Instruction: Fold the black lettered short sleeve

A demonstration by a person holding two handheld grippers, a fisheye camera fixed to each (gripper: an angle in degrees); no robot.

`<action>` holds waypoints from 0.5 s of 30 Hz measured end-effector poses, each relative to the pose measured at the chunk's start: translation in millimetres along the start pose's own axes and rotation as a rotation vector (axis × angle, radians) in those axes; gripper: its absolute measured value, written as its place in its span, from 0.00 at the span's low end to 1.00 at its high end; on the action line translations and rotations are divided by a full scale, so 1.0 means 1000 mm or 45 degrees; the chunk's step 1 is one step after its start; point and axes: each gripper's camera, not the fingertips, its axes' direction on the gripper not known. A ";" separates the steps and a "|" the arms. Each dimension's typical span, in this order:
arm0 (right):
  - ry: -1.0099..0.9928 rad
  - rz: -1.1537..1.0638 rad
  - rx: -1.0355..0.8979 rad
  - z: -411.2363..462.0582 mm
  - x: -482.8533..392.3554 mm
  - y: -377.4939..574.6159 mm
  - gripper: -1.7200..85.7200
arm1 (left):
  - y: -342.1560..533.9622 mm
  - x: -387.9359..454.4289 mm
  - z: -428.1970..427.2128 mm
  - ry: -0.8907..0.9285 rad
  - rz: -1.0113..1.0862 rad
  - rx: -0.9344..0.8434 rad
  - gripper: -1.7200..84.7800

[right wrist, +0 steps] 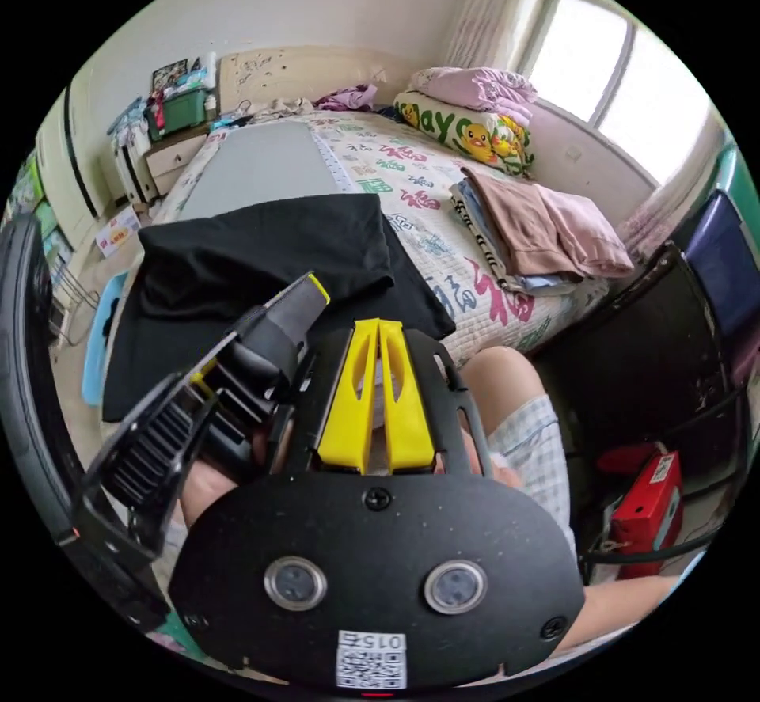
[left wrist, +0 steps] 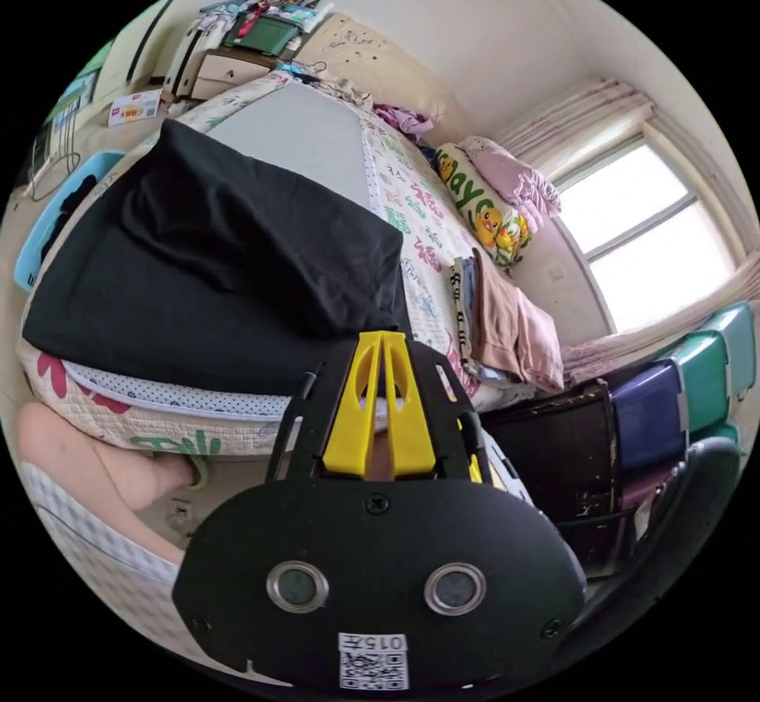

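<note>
The black short sleeve (left wrist: 206, 259) lies on the near end of the bed, with one part folded over onto itself and its lettering hidden. My left gripper (left wrist: 381, 335) hangs just off the shirt's near edge, yellow jaws shut with nothing between them. In the right gripper view the shirt (right wrist: 261, 251) is spread across the bed's corner. My right gripper (right wrist: 380, 324) is shut and empty in front of that shirt's near edge. The left gripper (right wrist: 315, 284) reaches in from the lower left, its tip over the shirt.
A grey mat (right wrist: 253, 164) covers the bed beyond the shirt. Folded clothes (right wrist: 538, 235) and a duck pillow (right wrist: 467, 132) lie to the right. A person's knee (right wrist: 499, 377) is at the bed edge. A blue basket (left wrist: 47, 219), dark furniture (right wrist: 657, 338) and a red box (right wrist: 645, 512) stand around.
</note>
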 end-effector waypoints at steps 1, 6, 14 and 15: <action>-0.052 0.000 -0.014 -0.008 0.005 -0.005 0.01 | 0.000 -0.003 -0.004 0.030 -0.005 0.014 0.01; -0.277 -0.243 -0.082 -0.026 0.019 -0.027 0.01 | 0.015 -0.037 -0.028 0.312 -0.128 0.127 0.01; -0.311 -0.360 -0.058 -0.047 0.048 -0.052 0.01 | 0.028 -0.059 -0.041 0.400 -0.134 0.142 0.01; -0.295 -0.364 -0.051 -0.050 0.049 -0.053 0.01 | 0.031 -0.061 -0.043 0.429 -0.139 0.147 0.01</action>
